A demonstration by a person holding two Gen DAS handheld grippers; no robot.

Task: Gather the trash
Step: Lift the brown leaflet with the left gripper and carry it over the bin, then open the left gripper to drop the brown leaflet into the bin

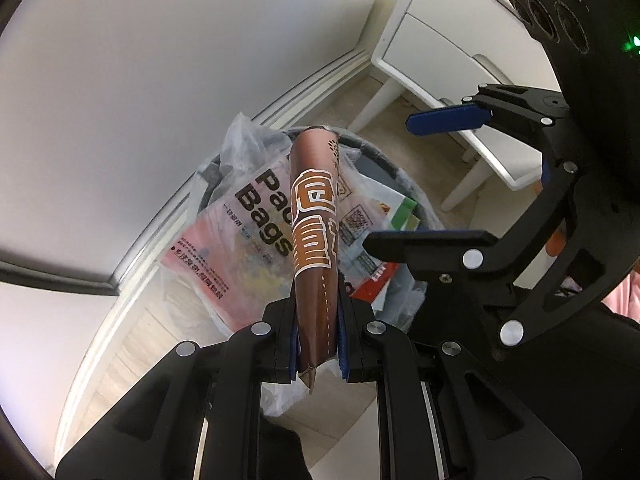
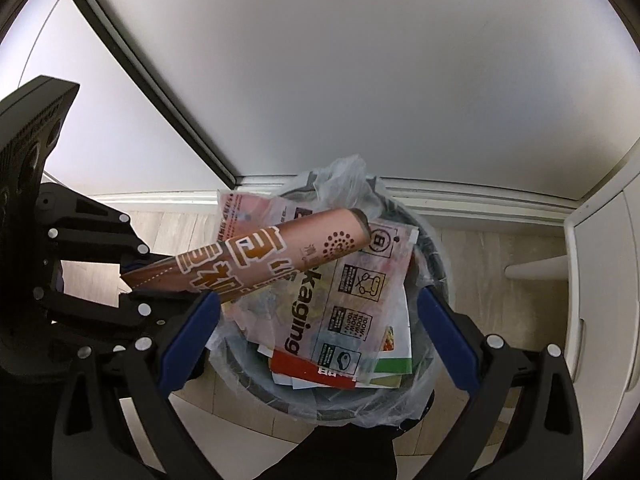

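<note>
Left wrist view: left gripper (image 1: pixel 318 344) at bottom centre, fingers clamped on a brown wrapper (image 1: pixel 316 224) that stands up over the lined bin (image 1: pixel 384 160) mid-frame; right gripper (image 1: pixel 428 176) at right, fingers apart, nothing between them. Right wrist view: right gripper (image 2: pixel 320 340), blue pads spread wide either side of the bin (image 2: pixel 434 256), which is full of packaging (image 2: pixel 320 300); wrapper (image 2: pixel 260 256) slants over the bin's left rim, held by the left gripper (image 2: pixel 132 280) at left.

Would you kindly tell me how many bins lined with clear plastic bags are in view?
1: the round dark bin with a clear plastic liner stands on the floor by the white skirting board, below both grippers, beside the white cabinet. Others may be outside view.
</note>
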